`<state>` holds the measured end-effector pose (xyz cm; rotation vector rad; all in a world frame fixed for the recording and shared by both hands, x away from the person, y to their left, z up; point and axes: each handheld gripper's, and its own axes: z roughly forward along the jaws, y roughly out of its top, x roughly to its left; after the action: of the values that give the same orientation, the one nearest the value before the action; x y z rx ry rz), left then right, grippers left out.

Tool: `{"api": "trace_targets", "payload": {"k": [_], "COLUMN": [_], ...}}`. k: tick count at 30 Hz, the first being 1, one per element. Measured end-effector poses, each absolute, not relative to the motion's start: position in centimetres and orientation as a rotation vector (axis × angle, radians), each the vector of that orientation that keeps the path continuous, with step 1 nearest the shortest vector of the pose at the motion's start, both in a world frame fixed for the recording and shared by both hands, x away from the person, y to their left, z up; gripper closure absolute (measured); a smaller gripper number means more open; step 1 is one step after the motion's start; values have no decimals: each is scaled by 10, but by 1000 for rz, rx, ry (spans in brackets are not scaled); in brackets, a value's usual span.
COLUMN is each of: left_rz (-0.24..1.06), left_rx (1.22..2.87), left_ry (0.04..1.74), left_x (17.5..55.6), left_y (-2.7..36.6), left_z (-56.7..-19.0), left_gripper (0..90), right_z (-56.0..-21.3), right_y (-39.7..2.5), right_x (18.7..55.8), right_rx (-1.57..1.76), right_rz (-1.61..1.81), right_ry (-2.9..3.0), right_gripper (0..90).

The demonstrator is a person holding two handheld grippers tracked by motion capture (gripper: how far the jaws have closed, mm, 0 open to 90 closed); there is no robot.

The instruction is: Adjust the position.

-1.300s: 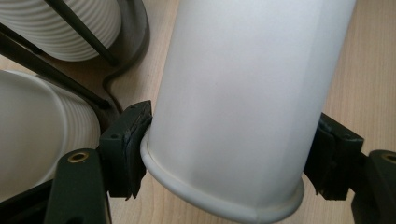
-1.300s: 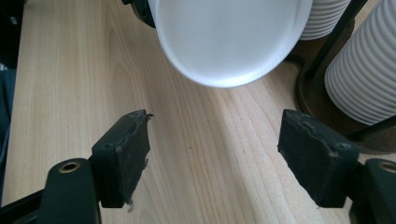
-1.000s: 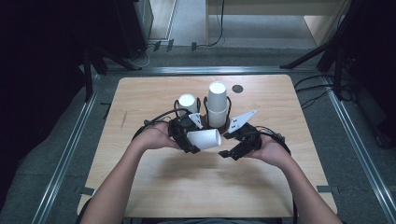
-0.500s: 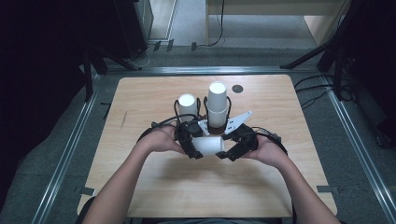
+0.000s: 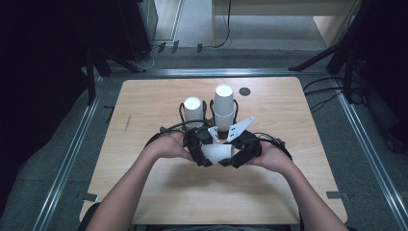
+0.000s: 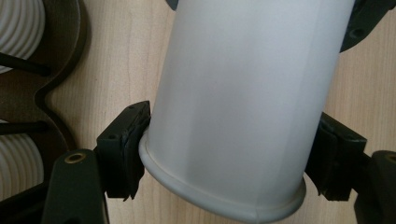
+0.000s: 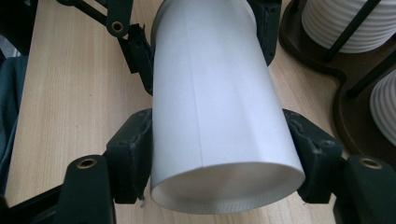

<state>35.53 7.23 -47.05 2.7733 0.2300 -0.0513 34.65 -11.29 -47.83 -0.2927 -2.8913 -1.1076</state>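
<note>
A plain white paper cup (image 5: 217,153) lies sideways just above the wooden table (image 5: 144,103), held from both ends. My left gripper (image 5: 202,151) is shut on its rimmed end; in the left gripper view the paper cup (image 6: 243,107) sits between the pads (image 6: 126,144) of the left gripper (image 6: 229,154). My right gripper (image 5: 235,155) is shut on the base end. In the right gripper view the paper cup (image 7: 219,102) is pressed by the right gripper (image 7: 223,161), whose pads (image 7: 133,156) touch its sides. The left gripper's jaws clamp the far end.
A black wire holder (image 5: 208,120) stands just beyond the grippers, carrying a short stack of ribbed white cups (image 5: 193,108) and a taller stack (image 5: 224,103). The ribbed cups (image 7: 345,23) lie close on the right gripper's right. A dark round spot (image 5: 245,91) marks the far table.
Both grippers, still shut on the cup, have carried it slightly nearer to the person and a little to the right; the hands have drawn closer together.
</note>
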Motion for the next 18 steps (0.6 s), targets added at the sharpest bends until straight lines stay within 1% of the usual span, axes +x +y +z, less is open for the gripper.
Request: {"api": "trace_targets", "payload": {"k": [4,7,10,13,18], "left_rz": [-60,-43,-28,-34,-43], "left_rx": [2765,2750,2707,2666,2598], "left_ry": [236,229,246,260,266], "left_x": [354,354,353,354,354], "left_y": [72,73,76,79,86], "left_z": [-472,-472,-473,-472,-470], "left_gripper": [230,211,128,92,92], "right_z": [-477,-477,-474,-472,-471], "right_y": [-114,-114,-116,-119,-123], "right_x": [347,346,347,347,349], "right_rx": [-280,-278,-279,-296,-300], "right_rz": [-1099,-1097,-1108,-1109,-1132], "right_ry": [-2880,-2887,-2887,-2882,-2881], "right_gripper": [334,333,332,332,331]}}
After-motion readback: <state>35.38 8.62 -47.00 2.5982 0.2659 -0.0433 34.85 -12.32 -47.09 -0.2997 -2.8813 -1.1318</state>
